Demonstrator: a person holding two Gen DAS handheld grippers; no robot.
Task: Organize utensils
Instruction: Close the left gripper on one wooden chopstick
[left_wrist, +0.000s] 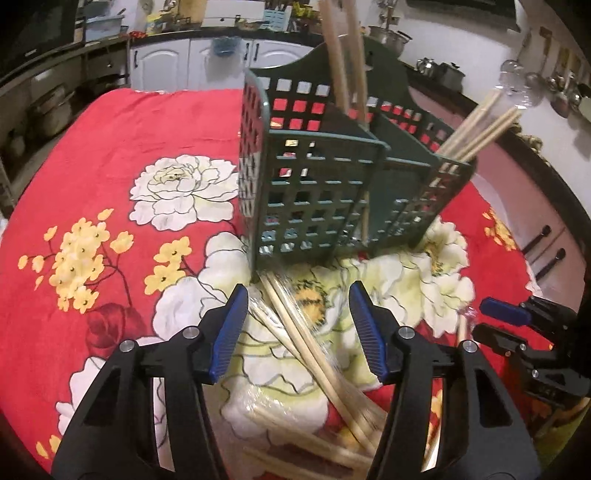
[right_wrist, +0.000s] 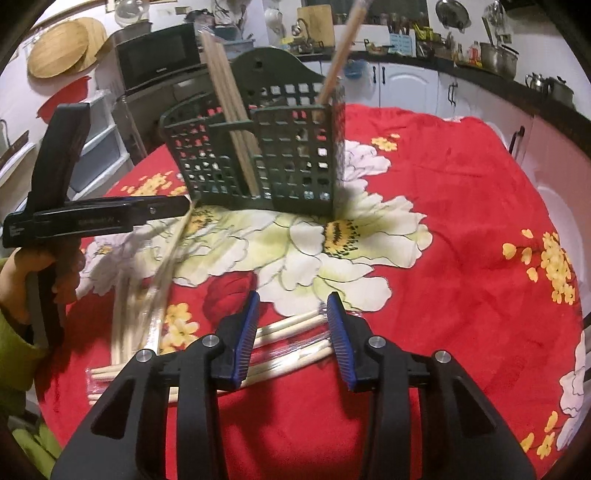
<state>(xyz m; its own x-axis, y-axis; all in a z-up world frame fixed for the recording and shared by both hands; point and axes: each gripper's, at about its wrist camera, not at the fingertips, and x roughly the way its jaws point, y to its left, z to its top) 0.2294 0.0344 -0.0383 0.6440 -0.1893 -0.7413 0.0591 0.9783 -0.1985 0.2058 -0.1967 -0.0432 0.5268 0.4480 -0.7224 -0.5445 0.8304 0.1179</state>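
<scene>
1. Upright on the floral cloth (left_wrist: 122, 155), the green caddy (left_wrist: 314, 192) holds chopsticks (left_wrist: 341, 55).
2. Before the caddy, left gripper (left_wrist: 297, 332) straddles wrapped chopsticks (left_wrist: 314, 350), part-open; grip unclear.
3. Only the right view shows right gripper (right_wrist: 293, 339) part-open over another bundle (right_wrist: 288, 328); contact unclear.

left gripper (left_wrist: 299, 328): tilted downward, blue pads (left_wrist: 231, 332) apart, jaws part open; wooden sticks lie in the gap below, pads not pressing them.
right gripper (right_wrist: 293, 339): tilted downward, blue pads (right_wrist: 338, 343) apart at a narrower gap; sticks lie beneath and between, no pad contact visible.
left hand (right_wrist: 22, 284): seen from the right wrist view at the left edge, wrapped round the black handle, green sleeve at the wrist.
grippers together: side by side, near each other, not touching.
</scene>
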